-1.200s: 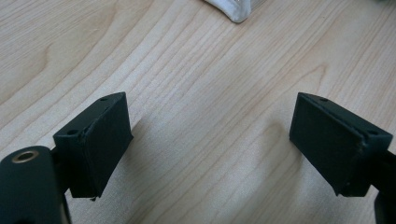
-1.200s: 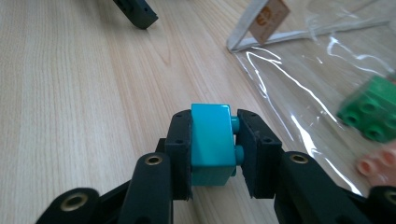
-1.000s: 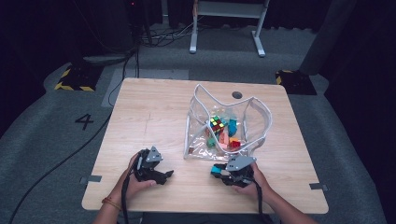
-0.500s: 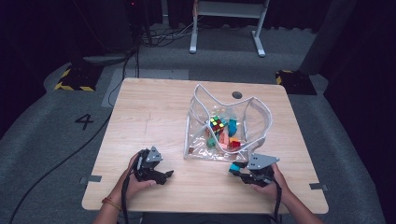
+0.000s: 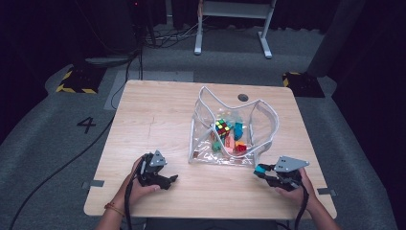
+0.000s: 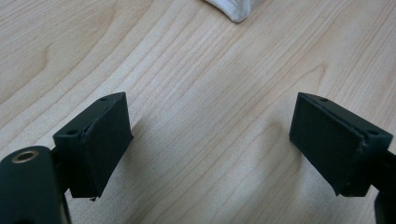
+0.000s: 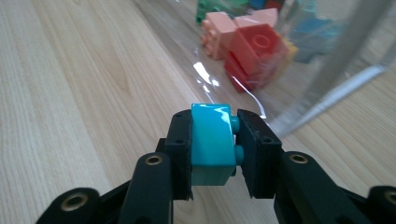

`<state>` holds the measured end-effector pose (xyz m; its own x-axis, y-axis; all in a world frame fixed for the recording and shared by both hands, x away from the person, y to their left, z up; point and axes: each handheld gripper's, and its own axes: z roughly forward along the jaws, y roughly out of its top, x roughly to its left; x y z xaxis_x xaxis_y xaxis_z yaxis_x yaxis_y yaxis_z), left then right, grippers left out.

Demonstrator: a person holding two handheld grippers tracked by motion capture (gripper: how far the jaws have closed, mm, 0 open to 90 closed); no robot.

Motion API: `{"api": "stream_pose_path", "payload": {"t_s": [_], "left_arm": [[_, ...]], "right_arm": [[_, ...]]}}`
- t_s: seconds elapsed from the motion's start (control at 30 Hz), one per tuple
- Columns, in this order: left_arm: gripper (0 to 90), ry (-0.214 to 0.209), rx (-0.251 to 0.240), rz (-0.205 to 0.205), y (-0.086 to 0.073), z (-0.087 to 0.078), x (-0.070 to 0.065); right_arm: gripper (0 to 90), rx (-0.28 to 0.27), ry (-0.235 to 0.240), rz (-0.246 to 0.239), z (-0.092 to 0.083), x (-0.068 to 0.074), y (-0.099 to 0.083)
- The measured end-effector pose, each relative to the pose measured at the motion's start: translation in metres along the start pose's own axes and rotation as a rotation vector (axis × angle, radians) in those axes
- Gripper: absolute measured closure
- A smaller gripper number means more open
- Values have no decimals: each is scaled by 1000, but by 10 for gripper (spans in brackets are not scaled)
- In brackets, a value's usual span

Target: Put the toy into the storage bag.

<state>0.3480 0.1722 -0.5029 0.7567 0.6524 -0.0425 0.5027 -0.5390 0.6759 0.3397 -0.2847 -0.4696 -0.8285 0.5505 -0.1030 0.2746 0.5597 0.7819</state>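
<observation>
Blurred bricks (image 7: 243, 32) lie behind the clear bag's wall (image 7: 327, 60), their top cut off.

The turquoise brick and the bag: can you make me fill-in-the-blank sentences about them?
1. The right gripper holds a brick coloured ____.
2. The left gripper has its jaws ____, nothing between them.
3. The clear bag holds a puzzle ____ and bricks.
4. Everything rests on a ____ table.

Missing words: turquoise; open; cube; wooden

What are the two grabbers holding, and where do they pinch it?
The right gripper pinches a turquoise brick by its two opposite sides. The left gripper holds nothing.
</observation>
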Motion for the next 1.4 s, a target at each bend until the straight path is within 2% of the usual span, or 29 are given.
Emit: {"api": "stream_pose_path", "payload": {"t_s": [0.2, 0.27, 0.5, 0.73, 0.77, 1.1, 1.27, 1.4], "left_arm": [[128, 0, 0, 0, 0, 0, 0], [128, 0, 0, 0, 0, 0, 0], [128, 0, 0, 0, 0, 0, 0], [127, 0, 1, -1, 0, 0, 0], [127, 10, 1, 3, 0, 0, 0], [126, 14, -1, 0, 1, 0, 0], [126, 11, -2, 0, 1, 0, 0], [126, 14, -2, 1, 1, 0, 0]], "right_arm": [[679, -32, -66, 53, -18, -17, -5], [679, -59, -83, 74, -25, -23, -5], [679, -75, -156, 98, -38, -42, -1], [680, -93, -207, 125, -46, -65, 6], [680, -93, -209, 123, -47, -69, 8], [680, -120, -232, 94, -56, -94, 43], [680, -140, -236, 90, -66, -110, 69], [680, -140, -249, 65, -70, -116, 87]]}}
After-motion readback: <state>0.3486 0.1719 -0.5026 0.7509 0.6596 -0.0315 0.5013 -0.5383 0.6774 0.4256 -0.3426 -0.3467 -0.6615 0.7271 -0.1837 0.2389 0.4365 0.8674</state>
